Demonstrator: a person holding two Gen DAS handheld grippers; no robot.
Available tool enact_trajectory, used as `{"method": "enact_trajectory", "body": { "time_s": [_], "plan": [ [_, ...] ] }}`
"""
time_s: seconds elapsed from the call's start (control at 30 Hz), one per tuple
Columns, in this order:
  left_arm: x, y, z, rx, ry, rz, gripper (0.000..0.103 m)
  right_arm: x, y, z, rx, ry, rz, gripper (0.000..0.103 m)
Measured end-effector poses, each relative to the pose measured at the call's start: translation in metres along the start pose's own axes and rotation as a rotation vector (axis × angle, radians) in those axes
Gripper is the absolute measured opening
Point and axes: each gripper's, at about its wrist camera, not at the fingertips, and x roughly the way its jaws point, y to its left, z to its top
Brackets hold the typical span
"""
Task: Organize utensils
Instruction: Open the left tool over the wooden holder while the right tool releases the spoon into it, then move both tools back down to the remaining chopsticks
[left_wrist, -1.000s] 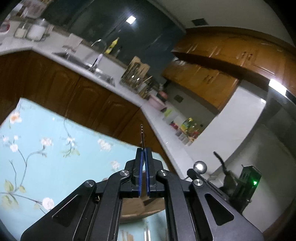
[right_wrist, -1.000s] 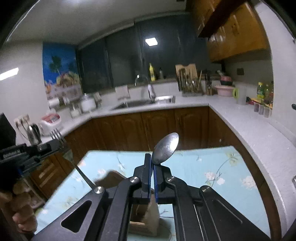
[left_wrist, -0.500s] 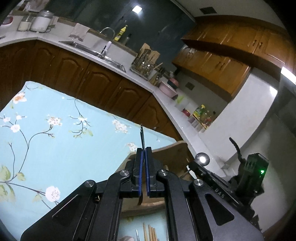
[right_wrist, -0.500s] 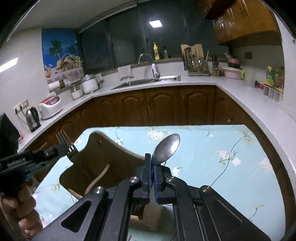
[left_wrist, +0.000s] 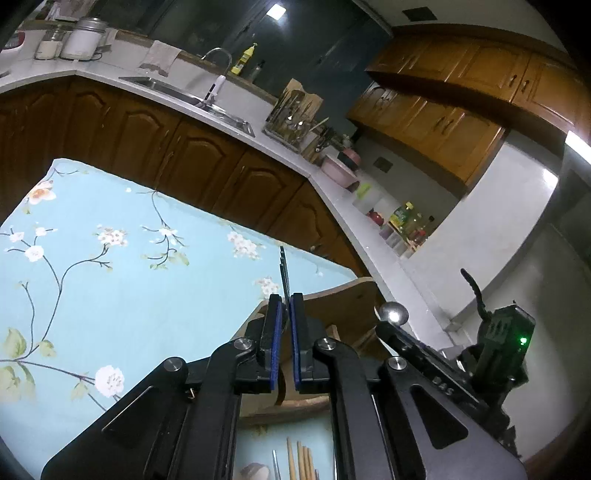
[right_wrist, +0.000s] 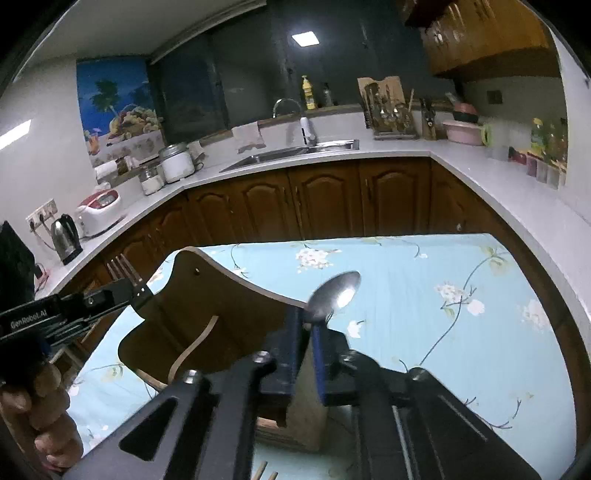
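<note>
**Fork and spoon held over the wooden holder**

The left claw (left_wrist: 285, 332) is nearly closed, its blue pads pinching a fork (left_wrist: 283, 273) seen edge-on, tines pointing up and away. In the right wrist view the same fork (right_wrist: 123, 267) shows its tines at the left rim of the holder (right_wrist: 207, 317), a curved wooden caddy standing on the tabletop (right_wrist: 424, 295) with its blue flowered cloth. The right claw (right_wrist: 304, 332) is likewise almost shut, gripping a spoon (right_wrist: 336, 295) by the neck; the bowl rises above the pads, just right of the holder's curved wall. From the left wrist view the holder (left_wrist: 332, 306) sits directly behind the left claw, and chopsticks (left_wrist: 301, 459) lie on the cloth below it, nearer the camera. The spoon bowl (left_wrist: 392, 313) appears to the holder's right.
</note>
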Motion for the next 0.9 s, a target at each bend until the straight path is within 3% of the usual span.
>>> {"method": "enact_trajectory", "body": {
  "time_s": [0.07,0.33,0.4,0.47,0.53,0.73,0.9],
  "plan": [
    [-0.002,0.0,0.0,-0.006,-0.002,0.005,0.013,-0.007,-0.003,-0.001,0.017,-0.02,0.001,0.045],
    [-0.017,0.006,-0.007,-0.039,-0.015,0.034,0.047,-0.027,-0.021,-0.007,0.096,-0.03,0.0,0.057],
    [-0.026,0.008,-0.012,-0.05,-0.026,0.038,0.056,-0.038,-0.026,-0.011,0.122,-0.05,0.012,0.078],
    [-0.038,0.01,-0.018,-0.063,-0.043,0.058,0.07,-0.048,-0.03,-0.015,0.141,-0.075,0.02,0.091],
    [-0.049,0.012,-0.025,-0.072,-0.057,0.072,0.08,-0.06,-0.032,-0.021,0.152,-0.095,0.025,0.093],
    [-0.087,0.007,-0.054,-0.078,-0.063,0.093,0.097,-0.099,-0.028,-0.041,0.171,-0.127,0.051,0.097],
    [-0.112,-0.005,-0.085,-0.034,-0.055,0.123,0.097,-0.132,-0.018,-0.061,0.148,-0.156,0.052,0.1]
  ]
}}
